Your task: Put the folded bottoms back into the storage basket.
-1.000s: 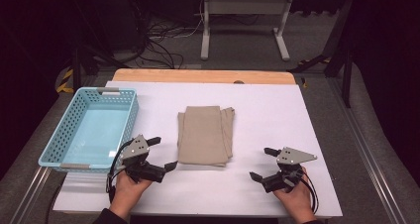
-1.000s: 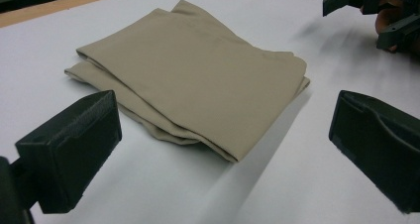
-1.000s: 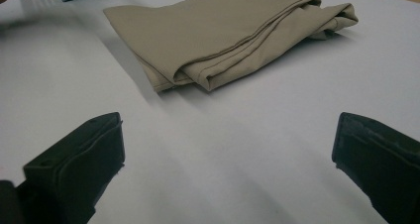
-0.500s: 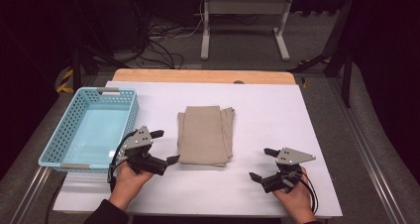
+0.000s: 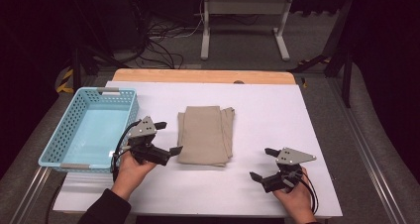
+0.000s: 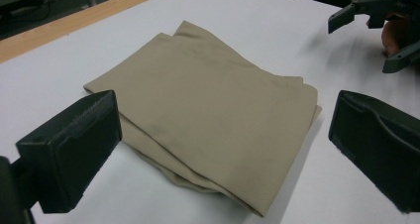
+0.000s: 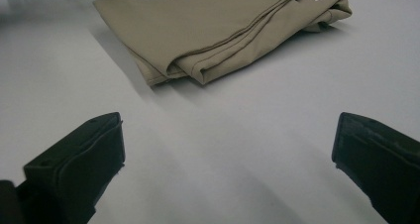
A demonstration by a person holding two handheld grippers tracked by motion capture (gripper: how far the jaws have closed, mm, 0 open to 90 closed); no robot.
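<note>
High view: left gripper (image 5: 165, 137) sat just off the left edge of the folded cloth (image 5: 205, 134), jaws spread wide and aimed at it, with the blue basket (image 5: 63, 132) close behind it. Right gripper (image 5: 262, 163) rested on bare table (image 5: 277, 110), jaws also wide, with the cloth ahead of it and well apart.

Left gripper view added what the high view lacked: the cloth lay in at least two stacked folds, their edges staggered at the near side, and its near corner fell between the two jaws, slightly ahead of the tips. No contact with either jaw could be seen. The right gripper (image 6: 364, 23) showed beyond the cloth's far side, blurred, held in a hand (image 6: 396, 33).

Right gripper view showed the fold seen side-on: a rounded doubled edge facing the gripper, with a stitched hem line along the upper layer and bunched fabric at the far right end. Open white table lay between the jaws and that edge.

Room: bare table all round the right gripper. The left gripper was hemmed between basket wall and cloth. A wooden strip (image 5: 198, 76) ran along the table's far edge, beyond the cloth.
</note>
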